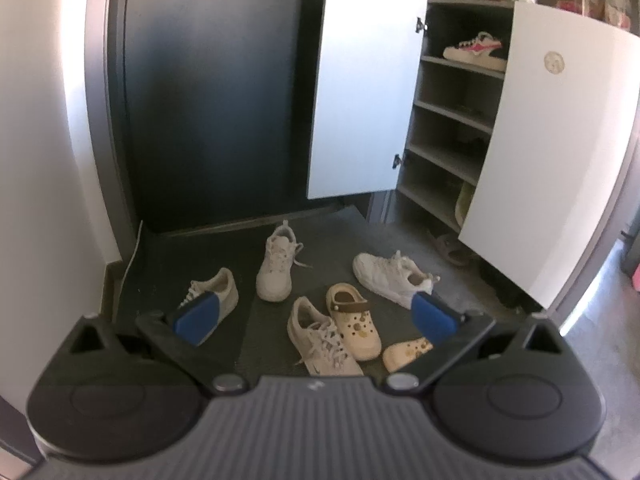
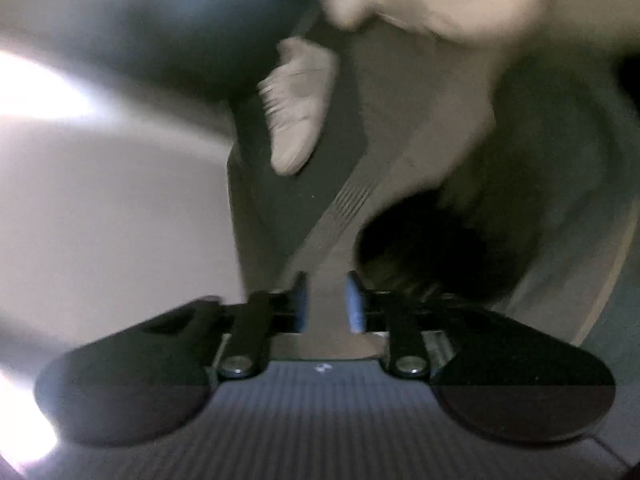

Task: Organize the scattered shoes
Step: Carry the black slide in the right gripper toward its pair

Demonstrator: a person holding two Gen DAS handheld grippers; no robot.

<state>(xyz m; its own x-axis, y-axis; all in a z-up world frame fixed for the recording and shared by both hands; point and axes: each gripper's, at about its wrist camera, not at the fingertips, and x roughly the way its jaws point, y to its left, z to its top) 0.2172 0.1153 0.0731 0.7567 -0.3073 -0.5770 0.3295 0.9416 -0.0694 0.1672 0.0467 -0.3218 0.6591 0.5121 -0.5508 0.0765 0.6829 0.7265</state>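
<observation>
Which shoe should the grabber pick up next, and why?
Probably lower the left gripper onto the white sneaker just ahead of it. Its jaws are wide open and empty, that shoe lies closest on the mat, and the cupboard with open doors has bare shelves. The right gripper view is too blurred to judge.

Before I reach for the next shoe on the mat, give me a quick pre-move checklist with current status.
1. Left gripper empty and open wide: ok.
2. Right gripper empty, narrow gap between pads: ok, though the view is blurred.
3. White doors of the grey shoe cabinet open: ok.
4. Free shelf space below the pink-and-white sneaker: ok.
5. Cream clogs with brown strap lying together on the dark floor mat: ok.
6. White lace-up sneakers paired up: not ok, scattered.
</observation>
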